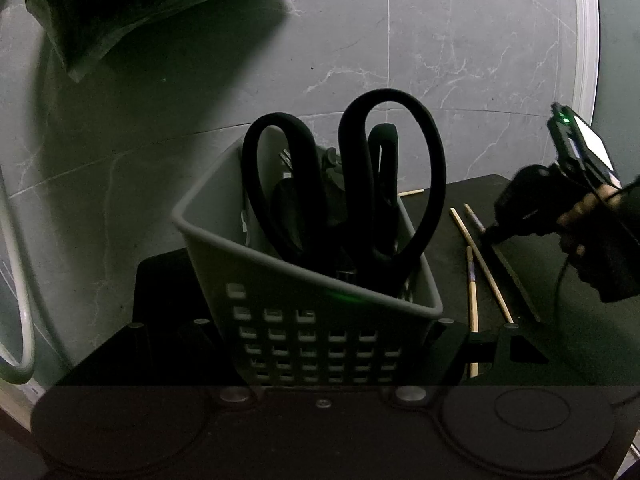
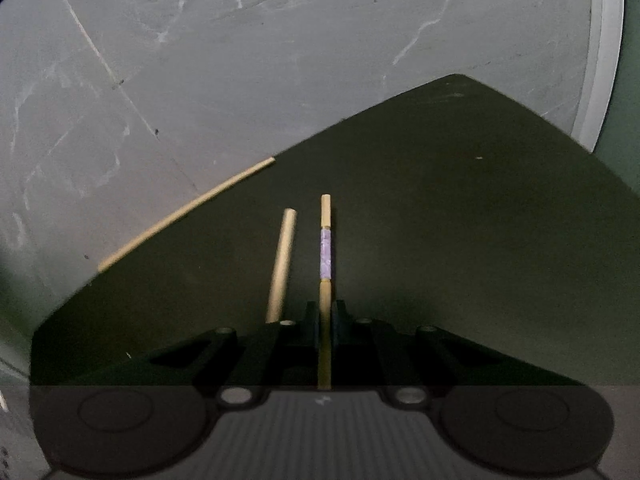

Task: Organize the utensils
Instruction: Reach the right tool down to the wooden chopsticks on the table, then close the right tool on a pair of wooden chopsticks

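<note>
A grey perforated utensil basket (image 1: 320, 320) sits between my left gripper's fingers (image 1: 448, 352), which press its walls. It holds black-handled scissors (image 1: 392, 184) and other dark utensils. My right gripper (image 2: 326, 320) is shut on a wooden chopstick with a purple band (image 2: 326, 248), low over the dark table. In the left wrist view the right gripper (image 1: 492, 232) touches down among chopsticks (image 1: 480, 264) to the basket's right. A plain chopstick (image 2: 282, 264) lies beside the held one. Another chopstick (image 2: 184, 214) lies at the table's left edge.
The dark table (image 2: 460, 200) ends in a corner ahead of the right gripper, above a grey marble-tile floor (image 2: 240, 60). A dark plastic bag (image 1: 120, 8) sits on the floor at far left. A white curved rail (image 1: 20, 300) is at the left edge.
</note>
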Demonstrator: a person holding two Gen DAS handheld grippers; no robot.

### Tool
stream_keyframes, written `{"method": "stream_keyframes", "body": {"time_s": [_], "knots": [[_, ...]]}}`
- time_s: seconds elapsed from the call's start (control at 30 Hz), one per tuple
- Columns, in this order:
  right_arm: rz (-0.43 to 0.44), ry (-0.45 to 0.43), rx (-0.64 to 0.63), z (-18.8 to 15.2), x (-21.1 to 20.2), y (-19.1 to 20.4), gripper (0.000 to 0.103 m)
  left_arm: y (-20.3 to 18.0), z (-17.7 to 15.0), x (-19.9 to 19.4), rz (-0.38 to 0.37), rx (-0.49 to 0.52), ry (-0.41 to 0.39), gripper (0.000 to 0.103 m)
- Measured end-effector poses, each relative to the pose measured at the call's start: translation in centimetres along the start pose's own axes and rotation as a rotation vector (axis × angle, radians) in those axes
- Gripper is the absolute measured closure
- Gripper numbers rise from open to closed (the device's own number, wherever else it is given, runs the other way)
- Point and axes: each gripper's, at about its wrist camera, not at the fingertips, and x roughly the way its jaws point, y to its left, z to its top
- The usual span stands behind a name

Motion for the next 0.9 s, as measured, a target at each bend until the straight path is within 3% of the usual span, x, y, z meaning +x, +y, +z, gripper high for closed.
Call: {"method": "stream_keyframes", "body": {"time_s": [0.1,0.2,0.27,0.37,0.6,0.73,0.9], "knots": [[0.004,0.003,0.032,0.4,0.4,0.3,0.094,0.0,0.0,0.0,0.0,0.0,0.0,0.025],[0.014,0.002,0.048,0.4,0.4,0.5,0.084,0.0,0.0,0.0,0.001,0.0,0.0,0.025],[0.01,-0.004,0.022,0.4,0.7,0.9,0.074,0.0,0.0,0.0,0.0,0.0,0.0,0.025],[-0.017,-0.01,-0.056,0.3,0.9,1.9,0.068,0.0,0.0,0.0,-0.001,0.0,0.0,0.025],[-0.1,-0.02,-0.246,-0.6,1.0,3.7,0.067,0.2,0.1,0.1,-0.005,0.003,0.0,0.025],[-0.116,-0.02,-0.279,-0.8,0.8,3.3,0.083,0.3,0.1,0.1,-0.008,0.004,-0.001,0.026],[-0.082,0.005,-0.314,-0.5,0.1,1.5,0.087,0.3,0.1,0.2,-0.011,-0.001,-0.006,0.026]]}}
